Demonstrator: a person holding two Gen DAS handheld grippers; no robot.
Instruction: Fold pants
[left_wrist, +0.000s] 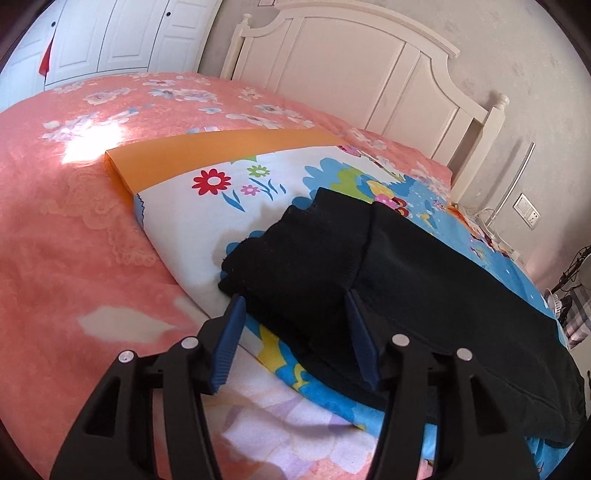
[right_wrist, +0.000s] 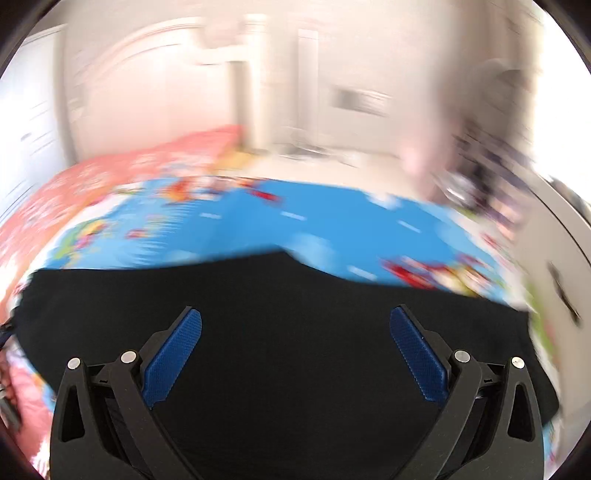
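I have the black pants (left_wrist: 388, 280) folded on the bed's cartoon sheet (left_wrist: 207, 206); left hand-held gripper (left_wrist: 295, 314) half-open, right hand-held gripper (right_wrist: 295, 328) wide, both empty. Next fold probably needs a fresh grip on an edge.

One pair of black pants (left_wrist: 406, 280) lies on one bright cartoon-printed sheet (left_wrist: 207, 206) spread over one bed (left_wrist: 74, 229). One white headboard (left_wrist: 354, 70) stands behind. Two grippers appear, each with two blue-padded fingers (left_wrist: 229, 343).
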